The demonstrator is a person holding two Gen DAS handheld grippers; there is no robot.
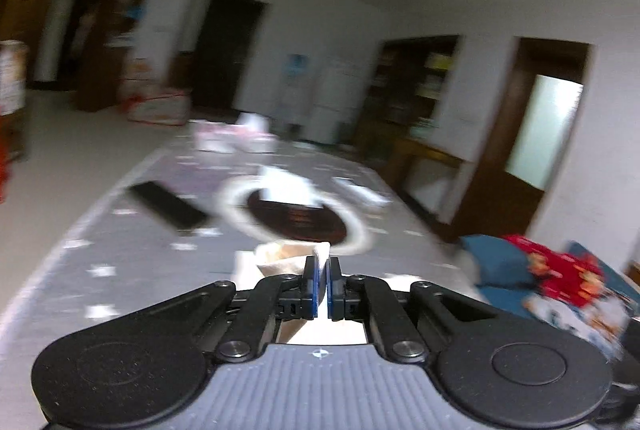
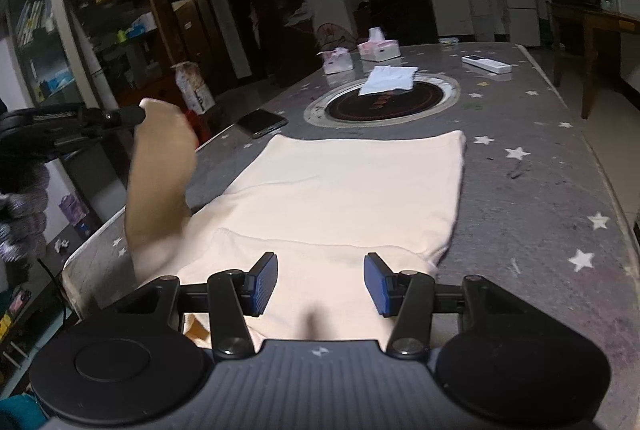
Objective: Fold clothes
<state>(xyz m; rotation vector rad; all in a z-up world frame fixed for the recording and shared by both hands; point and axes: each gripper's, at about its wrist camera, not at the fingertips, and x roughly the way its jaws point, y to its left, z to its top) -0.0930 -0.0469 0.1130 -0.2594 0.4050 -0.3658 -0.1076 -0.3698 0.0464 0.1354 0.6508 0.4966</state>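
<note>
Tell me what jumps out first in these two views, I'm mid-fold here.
The cream garment dominates, spread flat on the grey star-patterned table ahead of the open right claw. At its left edge, the left claw holds a strip of the fabric lifted off the table; its own view shows it shut on cloth. Beyond lies a dark round inset with a white folded item on it.

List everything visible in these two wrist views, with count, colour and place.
Cream garment: one, flat on the table, left edge lifted.
Table: one, grey with white stars.
Round inset: one, dark with pale ring, table centre.
White folded cloth: one, on the inset.
Phone: one, dark, left table edge.
Remote: one, white, far right.
Tissue packs: two, pink-white, far end.
Colourful clothes: pile, blue and red, right in the left view.
Left gripper: black, shut on the garment.
Right gripper: black, blue pads, open above the garment.
</note>
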